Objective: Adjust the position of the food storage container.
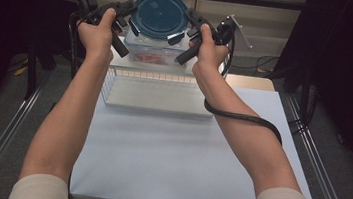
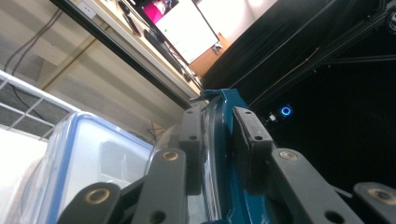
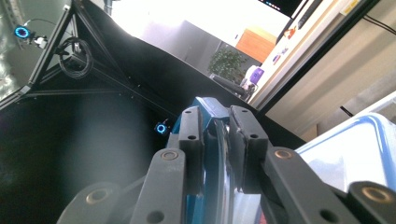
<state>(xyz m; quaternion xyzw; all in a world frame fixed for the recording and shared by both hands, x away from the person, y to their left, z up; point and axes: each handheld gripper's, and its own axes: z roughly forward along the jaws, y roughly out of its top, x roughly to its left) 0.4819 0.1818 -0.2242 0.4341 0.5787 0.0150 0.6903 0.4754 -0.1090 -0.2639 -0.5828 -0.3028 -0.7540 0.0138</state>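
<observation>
Item: round blue lid [image 1: 160, 15], held up off tabletop [image 1: 179, 150], tilted toward camera, above clear container [image 1: 155, 52] w/ red contents.
L gripper [image 1: 130, 14]: clenched on lid's left rim.
R gripper [image 1: 189, 20]: clenched on lid's right rim.
Container sits at tabletop's far edge, just behind wire tray [image 1: 154, 97].

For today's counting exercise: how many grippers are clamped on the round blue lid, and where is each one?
2. The left gripper clamps the round blue lid's left edge; the right gripper clamps its right edge, above the clear container. None seems hidden.
</observation>
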